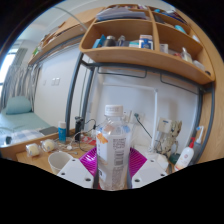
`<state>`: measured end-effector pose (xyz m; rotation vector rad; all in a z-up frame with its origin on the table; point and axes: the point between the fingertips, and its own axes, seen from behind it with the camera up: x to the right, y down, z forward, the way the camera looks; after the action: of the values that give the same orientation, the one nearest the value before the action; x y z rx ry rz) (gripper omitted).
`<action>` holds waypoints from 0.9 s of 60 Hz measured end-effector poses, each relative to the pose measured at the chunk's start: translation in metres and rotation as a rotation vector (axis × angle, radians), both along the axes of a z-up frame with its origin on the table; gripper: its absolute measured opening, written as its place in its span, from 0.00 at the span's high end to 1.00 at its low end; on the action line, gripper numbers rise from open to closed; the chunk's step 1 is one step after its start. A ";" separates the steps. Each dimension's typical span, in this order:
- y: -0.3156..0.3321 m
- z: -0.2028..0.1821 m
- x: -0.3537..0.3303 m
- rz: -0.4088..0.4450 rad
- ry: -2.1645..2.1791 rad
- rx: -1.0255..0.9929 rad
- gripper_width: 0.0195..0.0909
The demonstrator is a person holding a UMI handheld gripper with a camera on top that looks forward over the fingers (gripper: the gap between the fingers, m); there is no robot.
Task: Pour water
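While the jaws clamp the capped water bottle (114, 148) upright between both pads (91, 160), above the cluttered worktop (30, 147), we keep grip firm, uncapping before any tilt toward a cup.

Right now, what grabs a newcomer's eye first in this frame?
The clear bottle with a white cap, upright between the fingers of the tongs, which look closed on it against the pink pads. Above it, a wooden shelf on the wall is crowded with small items. Beyond the bottle, a desk runs along the wall, with clutter on it.
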<state>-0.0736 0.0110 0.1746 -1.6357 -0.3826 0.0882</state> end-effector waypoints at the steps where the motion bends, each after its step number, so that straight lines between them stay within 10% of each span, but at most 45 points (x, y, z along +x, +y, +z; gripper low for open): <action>1: 0.000 -0.005 0.001 -0.015 0.034 -0.007 0.73; 42: 0.017 -0.062 0.012 -0.091 0.185 -0.037 0.71; 54: 0.013 -0.061 0.013 -0.107 0.164 -0.013 0.53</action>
<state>-0.0605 0.0239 0.1135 -1.6461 -0.1691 0.1432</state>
